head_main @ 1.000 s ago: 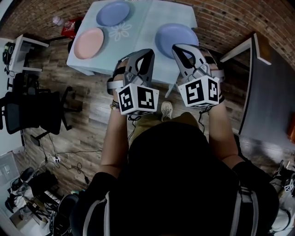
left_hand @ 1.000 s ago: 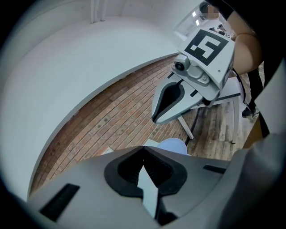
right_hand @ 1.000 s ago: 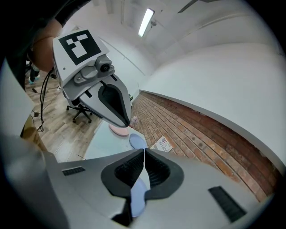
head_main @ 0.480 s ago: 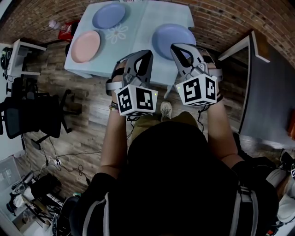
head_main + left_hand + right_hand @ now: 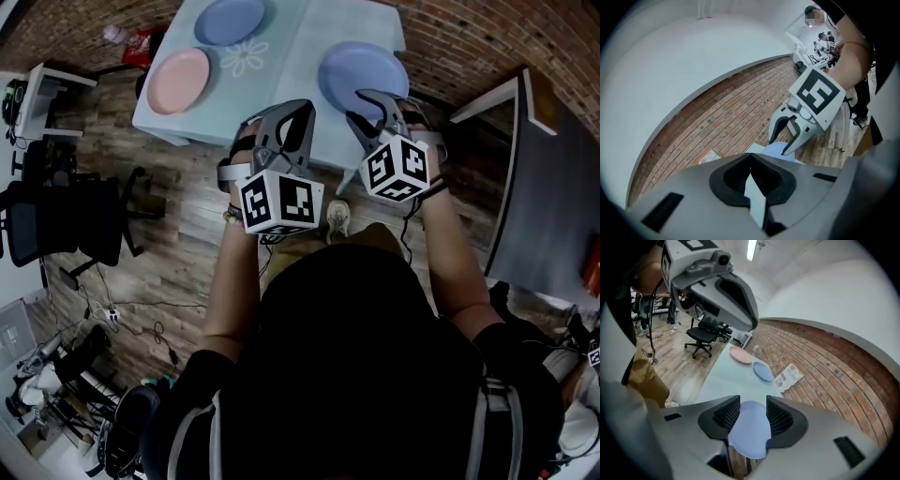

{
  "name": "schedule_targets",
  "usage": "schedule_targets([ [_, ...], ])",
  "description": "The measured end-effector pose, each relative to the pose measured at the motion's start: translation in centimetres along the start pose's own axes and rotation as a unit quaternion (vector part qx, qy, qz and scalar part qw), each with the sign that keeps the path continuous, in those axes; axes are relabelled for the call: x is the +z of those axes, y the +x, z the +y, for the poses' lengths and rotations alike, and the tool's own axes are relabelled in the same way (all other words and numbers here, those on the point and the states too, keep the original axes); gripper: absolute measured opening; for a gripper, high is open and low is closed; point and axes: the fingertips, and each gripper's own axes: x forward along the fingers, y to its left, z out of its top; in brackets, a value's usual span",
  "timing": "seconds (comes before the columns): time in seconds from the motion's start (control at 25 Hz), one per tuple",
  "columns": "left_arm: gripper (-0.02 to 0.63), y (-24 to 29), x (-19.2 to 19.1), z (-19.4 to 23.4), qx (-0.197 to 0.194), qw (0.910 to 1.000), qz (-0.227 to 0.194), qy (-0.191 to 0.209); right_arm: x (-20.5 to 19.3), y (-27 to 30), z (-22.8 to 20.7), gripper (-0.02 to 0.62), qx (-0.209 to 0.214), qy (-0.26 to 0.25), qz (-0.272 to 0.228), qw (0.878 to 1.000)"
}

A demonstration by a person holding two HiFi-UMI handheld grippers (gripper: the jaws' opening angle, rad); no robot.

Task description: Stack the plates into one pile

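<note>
Left gripper (image 5: 292, 112): jaws together on nothing, held above the near edge of the table (image 5: 309, 37). It has hardly shifted.
Right gripper (image 5: 367, 105): its jaws have just been spreading and now stand wide. It has tipped down toward the near blue plate (image 5: 361, 70), which shows in the gap between the jaws, but the pads are not pressing on it.
Meaning for the task: this looks like the start of the first pick-up. Nothing is stacked yet, and all three plates lie apart.
Pink plate (image 5: 181, 81): flat near the table's left edge, with nothing on it.
Far blue plate (image 5: 230, 21): just beyond the pink one at the table's far side, also bare.
Near blue plate: alone at the table's right, well apart from the other two. It is bare and lies flat on the table top.
</note>
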Motion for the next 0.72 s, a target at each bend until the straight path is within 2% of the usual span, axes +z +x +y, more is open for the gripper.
schedule_targets([
  [0.4, 0.023, 0.1, -2.6, 0.6, -0.003, 0.9995, 0.027, -0.013, -6.6, 6.3, 4.6, 0.169, 0.039, 0.010, 0.082, 0.996],
  [0.72, 0.023, 1.1, -3.6, 0.6, -0.009, 0.9989, 0.041, -0.018, -11.1, 9.9, 6.1, 0.169, 0.068, 0.019, 0.129, 0.989],
])
